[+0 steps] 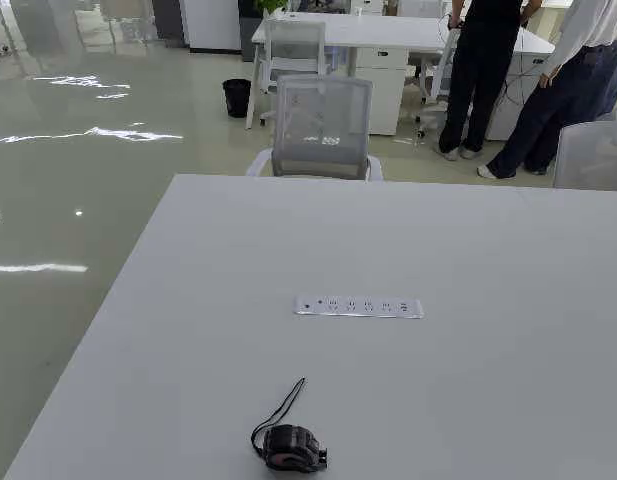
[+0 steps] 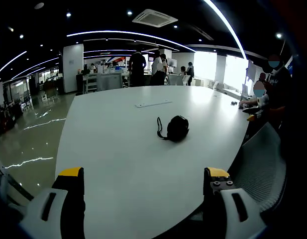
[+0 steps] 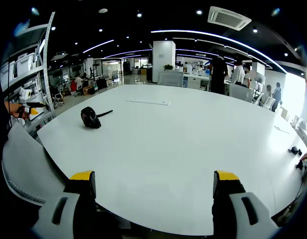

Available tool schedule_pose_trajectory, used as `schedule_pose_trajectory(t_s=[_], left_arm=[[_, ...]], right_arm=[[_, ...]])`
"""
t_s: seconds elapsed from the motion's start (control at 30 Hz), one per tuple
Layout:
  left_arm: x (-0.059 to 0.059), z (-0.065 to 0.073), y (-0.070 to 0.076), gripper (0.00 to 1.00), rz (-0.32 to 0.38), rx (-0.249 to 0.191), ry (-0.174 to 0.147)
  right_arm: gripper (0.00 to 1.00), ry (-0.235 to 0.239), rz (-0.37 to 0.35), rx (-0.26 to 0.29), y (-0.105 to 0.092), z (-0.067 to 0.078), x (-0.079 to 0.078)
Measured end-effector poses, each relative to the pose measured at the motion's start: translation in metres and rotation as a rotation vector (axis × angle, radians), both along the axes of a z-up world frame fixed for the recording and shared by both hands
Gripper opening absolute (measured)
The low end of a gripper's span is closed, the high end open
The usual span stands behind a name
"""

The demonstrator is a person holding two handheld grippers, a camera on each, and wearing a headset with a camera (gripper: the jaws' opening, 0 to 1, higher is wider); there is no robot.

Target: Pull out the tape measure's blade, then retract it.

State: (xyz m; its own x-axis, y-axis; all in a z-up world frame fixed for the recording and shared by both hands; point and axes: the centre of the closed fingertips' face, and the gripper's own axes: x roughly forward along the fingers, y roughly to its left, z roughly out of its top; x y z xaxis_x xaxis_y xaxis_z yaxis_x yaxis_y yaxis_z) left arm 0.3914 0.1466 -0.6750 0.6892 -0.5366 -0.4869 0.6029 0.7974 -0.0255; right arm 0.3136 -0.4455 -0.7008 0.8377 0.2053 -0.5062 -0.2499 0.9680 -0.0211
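Nothing is done yet: the black tape measure (image 1: 291, 447) lies near the front edge of the tabletop (image 1: 438, 400), no blade drawn out and its wrist strap trailing. The left tongs (image 2: 143, 173) and right tongs (image 3: 154, 175) both stand apart and empty, well short of it. The grasp, the pull and the retraction are all still to do.

tape measure (image 1: 291, 447) on table (image 1: 508, 400), power strip (image 1: 359, 307) behind

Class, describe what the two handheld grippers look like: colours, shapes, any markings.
The left gripper has two black jaws capped in yellow, set in pale grey housings with dark slots; small screws show on one jaw. The right gripper looks the same: black, yellow-tipped, grey housings.
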Motion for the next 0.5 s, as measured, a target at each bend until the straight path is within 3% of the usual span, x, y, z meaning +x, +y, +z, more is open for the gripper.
schedule_pose_trajectory(t_s=[0.17,0.37,0.47,0.5], left_arm=[[0.001,-0.005,0.008,0.99,0.011,-0.010,0.005],[0.001,-0.002,0.008,0.99,0.020,-0.015,-0.003],[0.001,0.000,0.012,0.99,0.032,-0.015,-0.011],[0.001,0.000,0.012,0.99,0.035,-0.021,-0.005]], right_arm=[[1.00,-0.010,0.001,-0.005,0.000,0.004,-0.002],[1.00,-0.008,0.010,-0.009,0.001,0.005,-0.003],[0.96,0.019,0.024,-0.074,0.001,0.002,-0.005],[0.93,0.011,0.031,-0.073,0.004,0.003,-0.004]])
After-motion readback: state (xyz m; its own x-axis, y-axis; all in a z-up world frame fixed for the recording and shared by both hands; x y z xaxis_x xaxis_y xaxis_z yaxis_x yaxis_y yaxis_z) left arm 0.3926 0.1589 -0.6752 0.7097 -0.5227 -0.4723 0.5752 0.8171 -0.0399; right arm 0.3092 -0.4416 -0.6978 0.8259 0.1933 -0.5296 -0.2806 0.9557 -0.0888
